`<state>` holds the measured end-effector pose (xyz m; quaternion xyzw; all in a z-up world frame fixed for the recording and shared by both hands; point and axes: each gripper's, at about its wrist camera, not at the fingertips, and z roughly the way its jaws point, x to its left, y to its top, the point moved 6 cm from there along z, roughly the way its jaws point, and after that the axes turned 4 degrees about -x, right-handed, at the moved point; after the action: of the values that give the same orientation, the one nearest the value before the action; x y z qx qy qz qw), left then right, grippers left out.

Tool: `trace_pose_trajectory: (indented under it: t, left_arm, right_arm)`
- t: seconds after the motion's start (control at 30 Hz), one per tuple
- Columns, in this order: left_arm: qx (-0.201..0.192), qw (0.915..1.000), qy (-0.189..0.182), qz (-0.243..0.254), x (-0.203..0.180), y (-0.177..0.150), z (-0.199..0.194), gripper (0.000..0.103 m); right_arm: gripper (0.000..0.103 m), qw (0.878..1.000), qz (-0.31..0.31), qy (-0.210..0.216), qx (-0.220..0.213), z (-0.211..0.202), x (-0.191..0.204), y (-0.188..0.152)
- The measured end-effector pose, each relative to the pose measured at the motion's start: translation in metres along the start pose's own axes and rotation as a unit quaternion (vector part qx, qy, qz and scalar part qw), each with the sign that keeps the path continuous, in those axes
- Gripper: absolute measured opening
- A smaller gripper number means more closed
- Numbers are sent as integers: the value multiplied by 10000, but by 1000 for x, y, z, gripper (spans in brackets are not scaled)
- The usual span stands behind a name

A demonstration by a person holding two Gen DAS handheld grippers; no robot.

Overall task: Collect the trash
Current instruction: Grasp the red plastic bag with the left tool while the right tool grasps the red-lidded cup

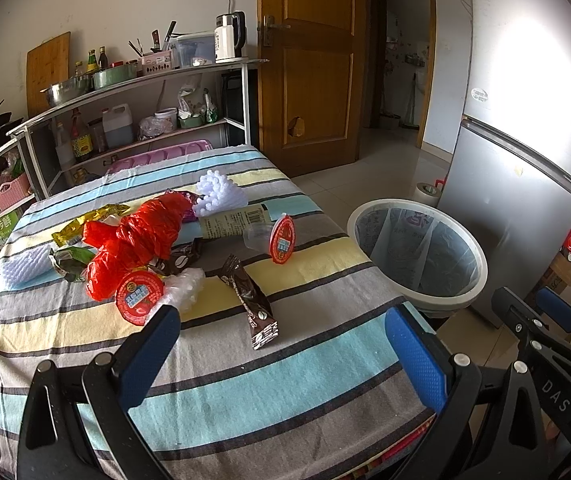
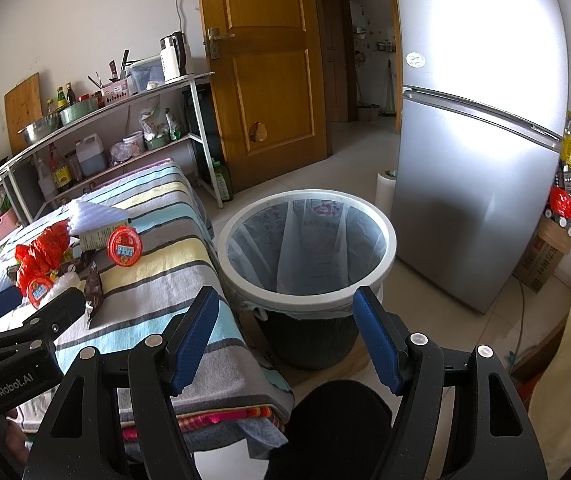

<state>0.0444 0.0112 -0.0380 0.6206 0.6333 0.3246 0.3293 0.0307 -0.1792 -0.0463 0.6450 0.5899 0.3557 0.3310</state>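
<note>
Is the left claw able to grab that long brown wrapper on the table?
Probably yes. The left claw is open and empty, and the brown wrapper lies flat on the striped cloth just ahead of it, apart from the pile, with nothing in between.

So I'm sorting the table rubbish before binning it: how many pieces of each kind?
Red-lidded jelly cups: 2
Brown sachets: 2
White foam nets: 3
Red plastic bag: 1
Gold wrapper: 1
Green wrapper: 1
Total: 10
</note>
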Motion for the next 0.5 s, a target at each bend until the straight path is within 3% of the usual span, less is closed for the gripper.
trace_pose_trajectory:
  t: [0.33,0.5]
  left_arm:
    - [102,9999,-110,-76,10,-4,3,103]
    - [235,9992,-80,-322,39,-10,6,103]
  right_arm:
    - [70,9998,-38,191,-13,5,6,3]
    - [70,9978,-201,620,-73,14,26,12]
